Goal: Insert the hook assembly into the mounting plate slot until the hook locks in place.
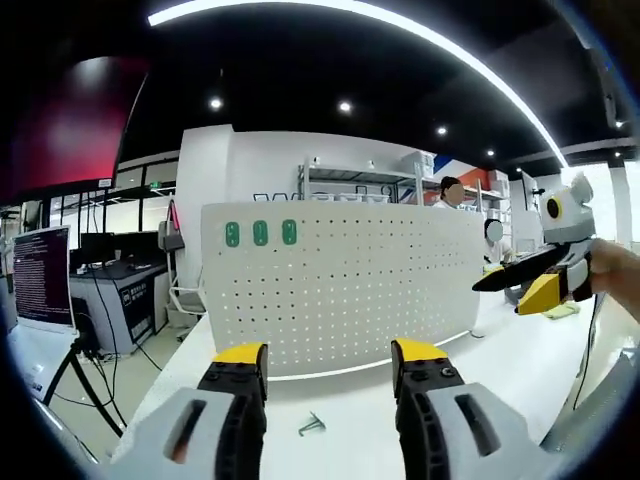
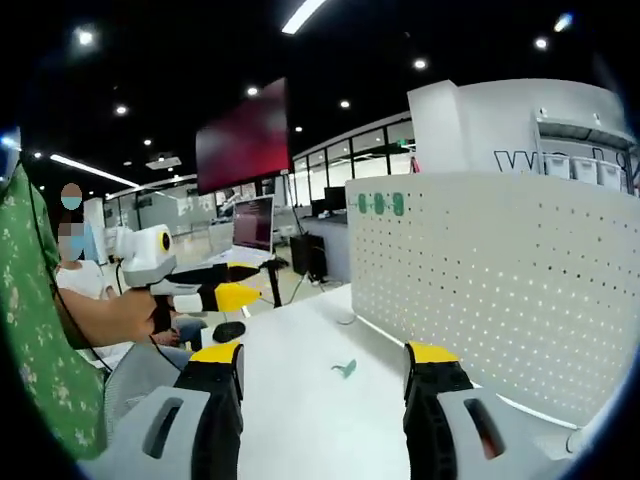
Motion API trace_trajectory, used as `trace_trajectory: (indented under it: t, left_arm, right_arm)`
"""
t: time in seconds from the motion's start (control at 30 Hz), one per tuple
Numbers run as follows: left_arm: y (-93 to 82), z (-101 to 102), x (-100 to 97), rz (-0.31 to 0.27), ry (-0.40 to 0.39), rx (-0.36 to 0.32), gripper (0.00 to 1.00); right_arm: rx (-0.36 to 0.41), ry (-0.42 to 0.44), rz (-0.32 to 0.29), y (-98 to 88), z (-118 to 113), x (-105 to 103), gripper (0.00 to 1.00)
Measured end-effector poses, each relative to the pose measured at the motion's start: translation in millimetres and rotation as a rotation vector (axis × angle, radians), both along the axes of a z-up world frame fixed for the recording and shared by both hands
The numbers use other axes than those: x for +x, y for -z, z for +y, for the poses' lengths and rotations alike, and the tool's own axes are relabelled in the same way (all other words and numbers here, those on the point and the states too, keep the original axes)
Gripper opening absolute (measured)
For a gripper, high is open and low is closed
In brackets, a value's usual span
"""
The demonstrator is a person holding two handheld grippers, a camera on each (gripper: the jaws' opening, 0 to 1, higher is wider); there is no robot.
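Note:
A white perforated mounting plate (image 1: pixel 340 285) stands upright on the white table (image 1: pixel 500 370), with green marks at its top left; in the right gripper view the plate (image 2: pixel 500 290) fills the right side. A small grey-green metal hook (image 1: pixel 311 426) lies flat on the table in front of the plate, seen also as the hook (image 2: pixel 345 369) in the right gripper view. My left gripper (image 1: pixel 328 375) hangs open above and around the hook, nothing between its fingers. My right gripper (image 2: pixel 322 375) is open and empty, back from the hook. The right gripper (image 1: pixel 540 278) appears at the right of the left gripper view, the left gripper (image 2: pixel 205 295) at the left of the right gripper view.
A laptop (image 2: pixel 252 225) and a monitor (image 1: pixel 42 277) stand on desks to one side, with a tripod (image 1: pixel 85 385) by the table edge. A black round object (image 2: pixel 229 331) lies on the table. A person (image 1: pixel 450 192) stands behind the plate. Shelving (image 1: pixel 360 180) lines the back wall.

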State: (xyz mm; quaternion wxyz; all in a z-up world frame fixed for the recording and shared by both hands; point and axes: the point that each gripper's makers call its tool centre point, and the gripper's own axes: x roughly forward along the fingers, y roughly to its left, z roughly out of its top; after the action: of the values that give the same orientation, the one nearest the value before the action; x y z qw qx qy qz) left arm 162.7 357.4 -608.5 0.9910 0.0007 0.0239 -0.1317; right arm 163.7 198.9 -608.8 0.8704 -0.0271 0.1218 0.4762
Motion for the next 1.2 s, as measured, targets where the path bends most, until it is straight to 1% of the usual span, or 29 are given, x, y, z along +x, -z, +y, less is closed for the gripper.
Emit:
trace_trajectory:
  t: [0.13,0.3,0.43,0.6,0.93,1.2]
  left_arm:
    - [3.3,-1.3,-1.6,0.007,0.006,0.003,0.51]
    - [6.4,-0.7,-3.0,0.015,0.007,0.003,0.5]
    - [9.2,-0.1,-3.0,0.019,0.009,0.001,0.5]
    - [11.7,-1.4,-2.9,0.024,0.014,-0.001,0.5]
    - [15.8,0.2,-2.8,0.032,0.02,-0.007,0.49]
    - [22.9,-1.4,-3.1,0.048,0.032,-0.005,0.49]
  right_arm:
    - [-0.023,0.006,0.017,15.3,6.9,10.3,0.63]
    - [-0.035,-0.004,0.039,29.7,17.4,17.3,0.61]
    - [-0.063,0.0,0.041,43.8,24.2,25.7,0.57]
    - [-0.074,0.002,0.057,56.9,33.6,34.0,0.56]
    - [-0.091,0.007,0.087,84.3,52.8,47.9,0.48]
    - [-0.13,0.01,0.088,107.1,67.0,55.7,0.43]
